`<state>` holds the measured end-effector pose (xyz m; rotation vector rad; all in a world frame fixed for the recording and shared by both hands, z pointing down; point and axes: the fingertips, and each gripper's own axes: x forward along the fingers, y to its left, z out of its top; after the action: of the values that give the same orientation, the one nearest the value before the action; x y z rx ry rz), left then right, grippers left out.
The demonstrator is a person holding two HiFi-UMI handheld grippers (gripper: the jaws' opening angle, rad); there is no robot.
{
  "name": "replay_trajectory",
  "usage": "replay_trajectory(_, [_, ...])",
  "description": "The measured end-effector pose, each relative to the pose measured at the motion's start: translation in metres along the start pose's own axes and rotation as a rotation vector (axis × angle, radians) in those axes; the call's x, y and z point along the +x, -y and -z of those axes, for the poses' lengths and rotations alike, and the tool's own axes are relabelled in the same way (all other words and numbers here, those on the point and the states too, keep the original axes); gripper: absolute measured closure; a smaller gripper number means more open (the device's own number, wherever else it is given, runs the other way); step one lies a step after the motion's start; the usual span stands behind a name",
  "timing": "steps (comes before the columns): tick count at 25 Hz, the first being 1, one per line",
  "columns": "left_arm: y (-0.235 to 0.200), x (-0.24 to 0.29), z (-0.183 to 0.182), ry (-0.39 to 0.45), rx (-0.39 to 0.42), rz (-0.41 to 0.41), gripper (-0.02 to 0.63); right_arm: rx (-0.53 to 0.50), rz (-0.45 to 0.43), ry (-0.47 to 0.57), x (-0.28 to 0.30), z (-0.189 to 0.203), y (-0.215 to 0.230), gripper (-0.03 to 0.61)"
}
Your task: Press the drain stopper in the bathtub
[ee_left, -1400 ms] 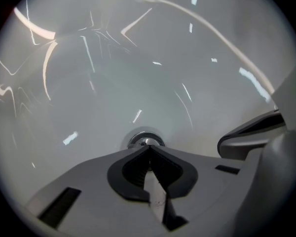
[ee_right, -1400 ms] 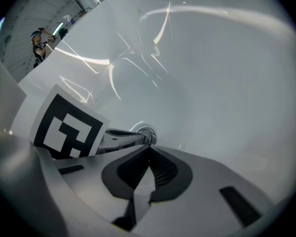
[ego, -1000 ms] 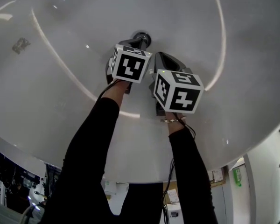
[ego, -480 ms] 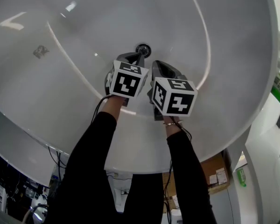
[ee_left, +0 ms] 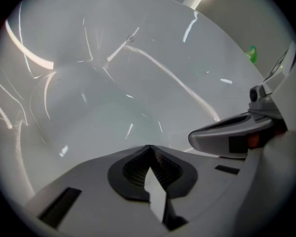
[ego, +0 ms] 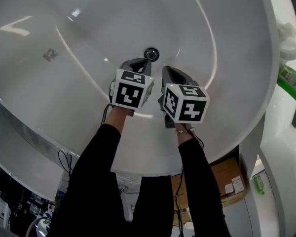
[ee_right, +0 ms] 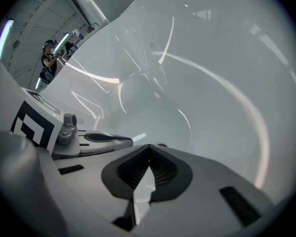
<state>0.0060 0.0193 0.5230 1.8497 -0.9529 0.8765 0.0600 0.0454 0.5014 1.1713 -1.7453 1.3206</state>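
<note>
One white bathtub (ego: 79,38) fills the head view, and its one drain stopper (ego: 151,54) – a small dark round – sits in the tub floor. Two tongs are held side by side over it, each with one black-and-white marker cube. The left tongs (ego: 141,62) point at the stopper, their tip just short of it; whether they touch it cannot be told. The right tongs (ego: 169,71) lie just beside the left, a little further back from the stopper. In the left gripper view the left tongs (ee_left: 149,147) are closed tip to tip with nothing between them – and the right tongs (ee_right: 149,146) are the same in theirs. Two black sleeves (ego: 96,167) run back from the tongs.
</note>
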Motion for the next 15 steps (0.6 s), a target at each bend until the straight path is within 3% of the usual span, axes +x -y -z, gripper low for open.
replay_trajectory(15, [0.02, -0.075, -0.026, 0.101, 0.047, 0.016, 0.606, -0.018, -0.005, 0.064, -0.053, -0.01, -0.022, 0.577])
